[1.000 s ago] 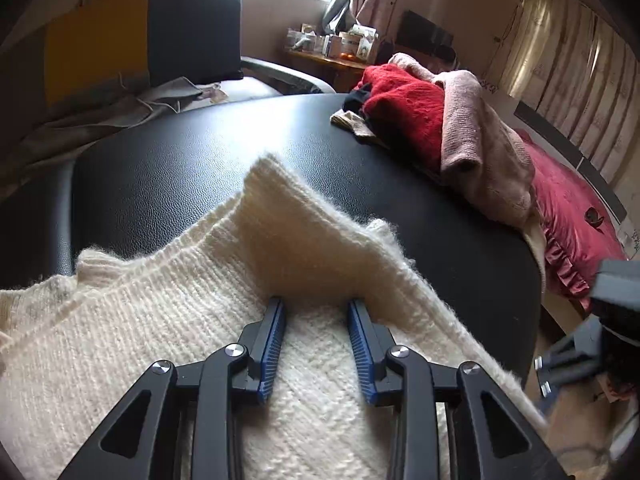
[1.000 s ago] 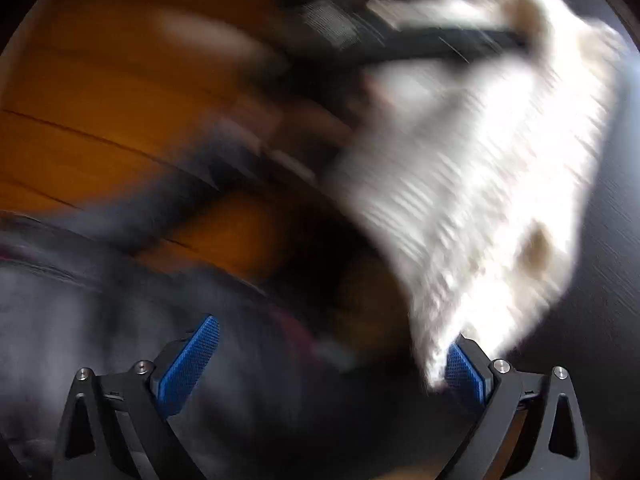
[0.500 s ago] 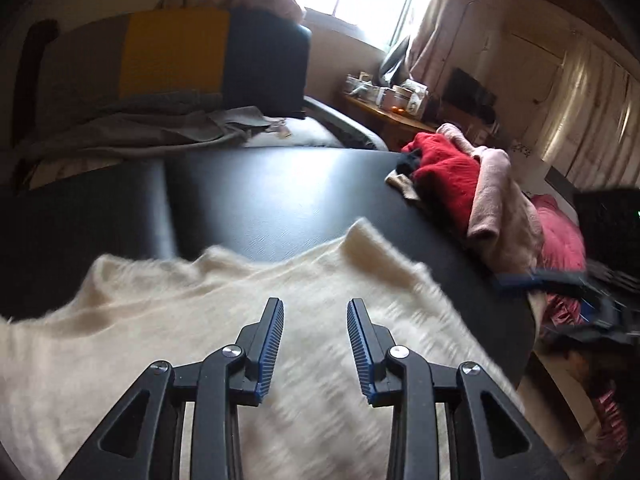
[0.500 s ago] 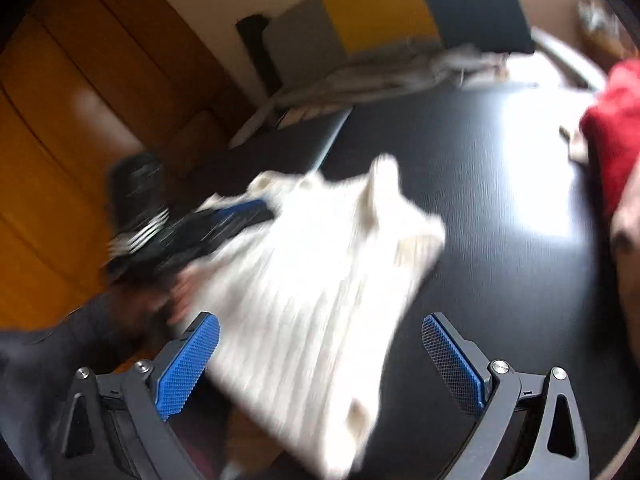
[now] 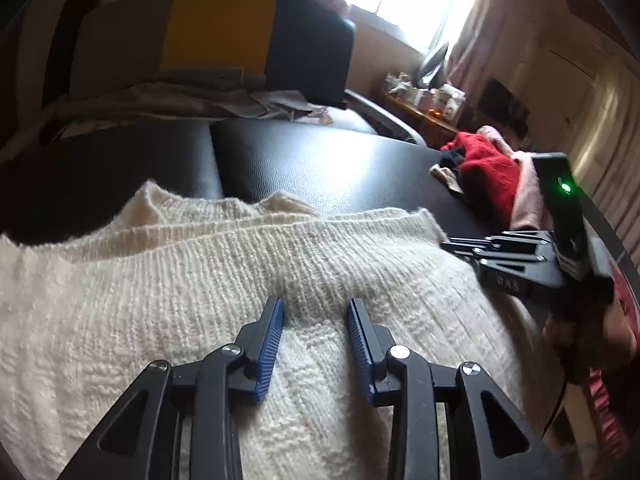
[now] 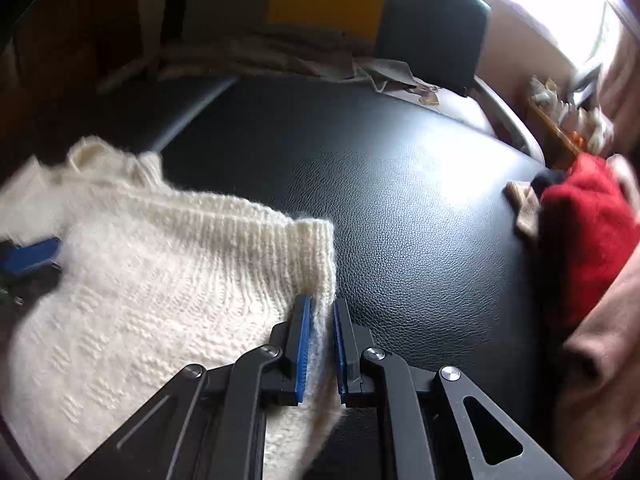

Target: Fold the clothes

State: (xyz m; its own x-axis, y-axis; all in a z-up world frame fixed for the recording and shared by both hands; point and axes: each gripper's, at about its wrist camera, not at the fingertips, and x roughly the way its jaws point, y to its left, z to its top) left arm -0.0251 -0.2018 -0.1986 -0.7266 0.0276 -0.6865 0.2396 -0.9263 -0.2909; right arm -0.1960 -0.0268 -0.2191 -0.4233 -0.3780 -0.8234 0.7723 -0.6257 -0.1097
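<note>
So we've got the cream knit sweater [image 5: 224, 280] spread over the near part of the black leather-look table [image 6: 400, 208], bunched up a bit toward the collar end. Our right tongs [image 6: 320, 340] are clamped down on the ribbed hem corner, with a thin strip of knit pinched between the blue pads [image 6: 303, 344]. Our left tongs [image 5: 316, 344] are about half open over the middle of the sweater, with a fold of the knit rising between the pads; they look like they're pressing on it, but we can't say for sure they've really got it.

This thing is going to be soft, floppy and stretchy. It's a chunky, fuzzy knit, so it'll sag and drape wherever we don't support it, and pulling hard at one corner will just stretch the ribbing. It should be light enough, and it grips fine on the pads. We think the best places to hold are the ribbed hem and the shoulder seams, one corner per side, lifting evenly.

The other pile, a red sweater [image 6: 580, 216] and a pinkish-brown one [image 5: 528, 196], sits well apart at the far right edge.
</note>
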